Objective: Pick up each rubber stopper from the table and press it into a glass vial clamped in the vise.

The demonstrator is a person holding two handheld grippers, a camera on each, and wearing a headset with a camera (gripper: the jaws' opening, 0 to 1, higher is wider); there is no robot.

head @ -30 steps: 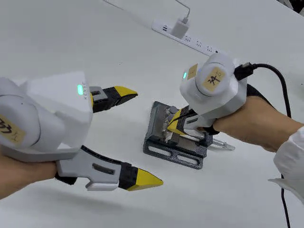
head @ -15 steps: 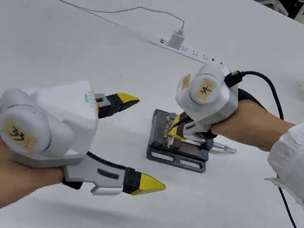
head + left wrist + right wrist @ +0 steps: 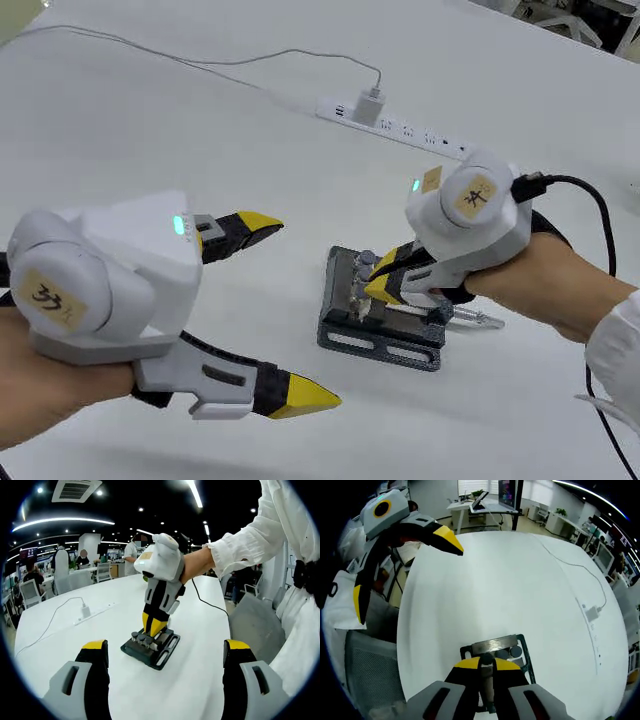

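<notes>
Right gripper (image 3: 487, 663): jaws nearly closed on a grey piece (image 3: 488, 680) (stopper or vial, cannot tell), tips at the vise (image 3: 492, 644); 2 round vial tops (image 3: 515, 651) sit at the tips' 1 o'clock. Left gripper (image 3: 298, 312): jaws wide with nothing between them, above the table (image 3: 200, 130) at the vise's 8 o'clock. Power strip (image 3: 400, 128) lies at 12 o'clock, well apart.

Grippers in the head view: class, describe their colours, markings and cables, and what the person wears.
The left gripper and right gripper have white rounded bodies, black jaws tipped yellow, a green light and a tan handwritten sticker. A black cable leaves the right one. The sleeve is white.
</notes>
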